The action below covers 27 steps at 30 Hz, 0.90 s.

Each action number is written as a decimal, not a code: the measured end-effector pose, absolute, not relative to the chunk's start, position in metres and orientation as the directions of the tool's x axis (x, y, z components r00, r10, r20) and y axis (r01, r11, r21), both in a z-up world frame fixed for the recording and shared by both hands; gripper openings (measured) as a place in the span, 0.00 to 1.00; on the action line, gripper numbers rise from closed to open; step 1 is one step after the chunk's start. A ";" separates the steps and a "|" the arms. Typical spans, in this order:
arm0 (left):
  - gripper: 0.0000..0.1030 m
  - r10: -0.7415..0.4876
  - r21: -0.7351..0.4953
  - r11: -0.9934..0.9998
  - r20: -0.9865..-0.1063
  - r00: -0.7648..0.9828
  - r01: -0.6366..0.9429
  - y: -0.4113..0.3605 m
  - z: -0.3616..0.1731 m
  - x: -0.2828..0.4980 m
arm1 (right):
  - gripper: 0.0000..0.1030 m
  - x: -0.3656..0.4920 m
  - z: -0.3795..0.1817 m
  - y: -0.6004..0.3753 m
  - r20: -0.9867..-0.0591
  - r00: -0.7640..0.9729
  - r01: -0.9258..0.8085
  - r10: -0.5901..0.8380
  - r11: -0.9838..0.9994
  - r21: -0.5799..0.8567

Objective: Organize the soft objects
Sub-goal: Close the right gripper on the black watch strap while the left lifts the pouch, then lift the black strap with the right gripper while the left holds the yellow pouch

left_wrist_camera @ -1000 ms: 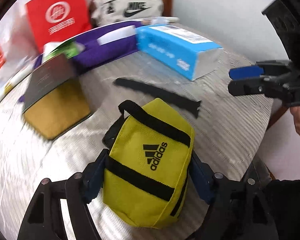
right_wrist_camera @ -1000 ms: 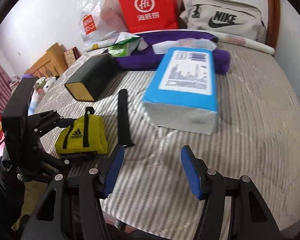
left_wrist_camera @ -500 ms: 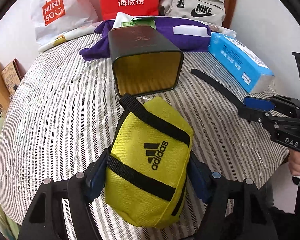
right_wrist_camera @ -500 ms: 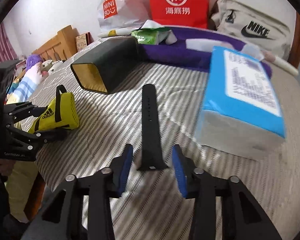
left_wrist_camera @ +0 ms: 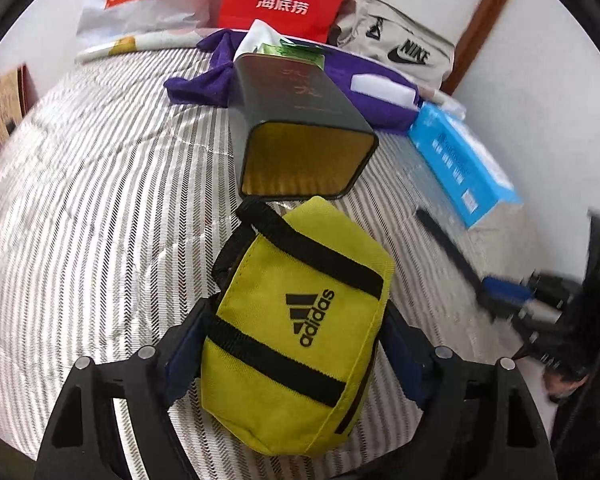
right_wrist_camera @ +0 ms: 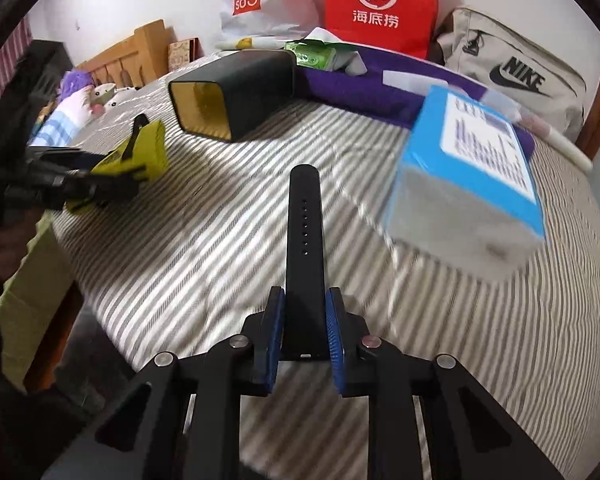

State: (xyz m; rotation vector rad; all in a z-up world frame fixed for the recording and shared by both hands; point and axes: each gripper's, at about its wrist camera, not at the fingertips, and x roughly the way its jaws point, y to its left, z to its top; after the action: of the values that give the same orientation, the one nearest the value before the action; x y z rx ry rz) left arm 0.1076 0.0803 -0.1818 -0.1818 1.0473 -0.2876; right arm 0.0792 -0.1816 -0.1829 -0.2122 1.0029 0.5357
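My left gripper (left_wrist_camera: 288,356) is shut on a yellow Adidas pouch (left_wrist_camera: 300,328) and holds it above the striped bed, just in front of the open mouth of a dark box with a gold inside (left_wrist_camera: 300,136). The pouch also shows in the right wrist view (right_wrist_camera: 136,156), with the box (right_wrist_camera: 232,92) beyond it. My right gripper (right_wrist_camera: 304,332) is closed on the near end of a black watch strap (right_wrist_camera: 305,236) that lies flat on the bed. The strap shows in the left wrist view (left_wrist_camera: 448,248).
A blue tissue pack (right_wrist_camera: 472,176) lies right of the strap. A purple cloth (right_wrist_camera: 364,88), a red bag (right_wrist_camera: 380,4), a Miniso bag (right_wrist_camera: 252,0) and a Nike bag (right_wrist_camera: 516,76) line the back. The bed edge (right_wrist_camera: 84,264) drops off at left.
My right gripper has moved up to the strap's near end and closed on it. My left gripper has carried the pouch closer to the box mouth.
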 end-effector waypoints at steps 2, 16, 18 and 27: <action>0.77 -0.335 -0.304 0.942 -0.819 0.466 0.142 0.082 -0.182 0.109 | 0.22 0.080 -0.183 -0.184 -0.839 0.424 -0.512 0.341 0.854 0.088; 0.78 -0.275 -0.229 0.961 -0.845 0.459 0.155 0.072 -0.183 0.112 | 0.21 0.107 -0.186 -0.161 -0.799 0.499 -0.478 0.335 0.876 0.069; 0.78 -0.285 -0.241 0.958 -0.843 0.456 0.153 0.074 -0.183 0.112 | 0.21 0.104 -0.185 -0.161 -0.808 0.490 -0.481 0.326 0.875 0.061; 0.78 -0.244 -0.196 0.969 -0.858 0.452 0.152 0.067 -0.184 0.112 | 0.22 0.096 -0.185 -0.162 -0.826 0.482 -0.453 0.293 0.890 0.051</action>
State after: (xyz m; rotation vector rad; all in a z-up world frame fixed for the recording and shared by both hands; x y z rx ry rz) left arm 0.1124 0.0673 -0.1841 -0.0958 1.0747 -0.2451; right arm 0.0958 -0.1618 -0.1848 -0.1833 0.9667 0.4579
